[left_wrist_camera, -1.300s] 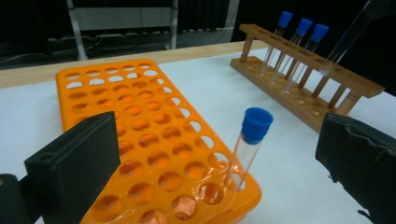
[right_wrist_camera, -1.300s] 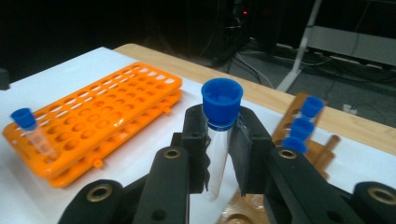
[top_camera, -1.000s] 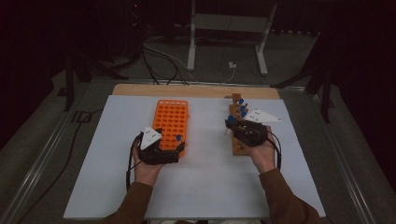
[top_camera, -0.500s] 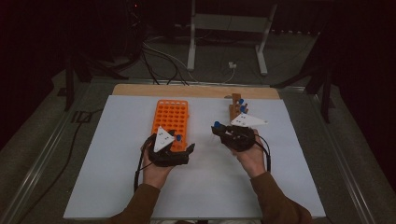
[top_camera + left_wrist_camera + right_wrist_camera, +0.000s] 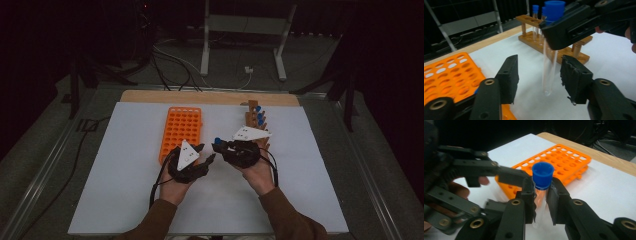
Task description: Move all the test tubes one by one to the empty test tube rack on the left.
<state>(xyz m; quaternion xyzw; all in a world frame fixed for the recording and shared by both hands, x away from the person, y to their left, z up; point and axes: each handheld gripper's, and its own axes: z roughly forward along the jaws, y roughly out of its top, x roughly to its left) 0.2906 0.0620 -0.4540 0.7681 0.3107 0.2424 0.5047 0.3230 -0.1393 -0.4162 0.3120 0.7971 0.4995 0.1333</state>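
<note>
The desk [image 5: 125, 200], covered by a white sheet, carries an orange tube rack [image 5: 182, 130] left of centre and a wooden tube rack [image 5: 254, 120] to the right and farther back, with blue-capped tubes standing in it. Near the middle, both hands meet above the sheet.

The right gripper [image 5: 541, 202] has its jaws clamped on a clear test tube [image 5: 549, 75] just under its blue cap [image 5: 543, 178], holding it upright in the air between the two racks, its rounded bottom clear of the desk. The left gripper [image 5: 539, 80] has just been closing its jaws, and the lower part of the tube stands between them; in the left gripper view a gap shows on both sides, so the pads do not press it yet.

This looks like a handover. To do it well, the left jaws should finish closing squarely on the glass below the right jaws, with the tube centred and kept upright, and the right jaws should let go only once that grip is firm.

The tube is thin, transparent and looks empty, so it is likely slippery and fragile.
</note>
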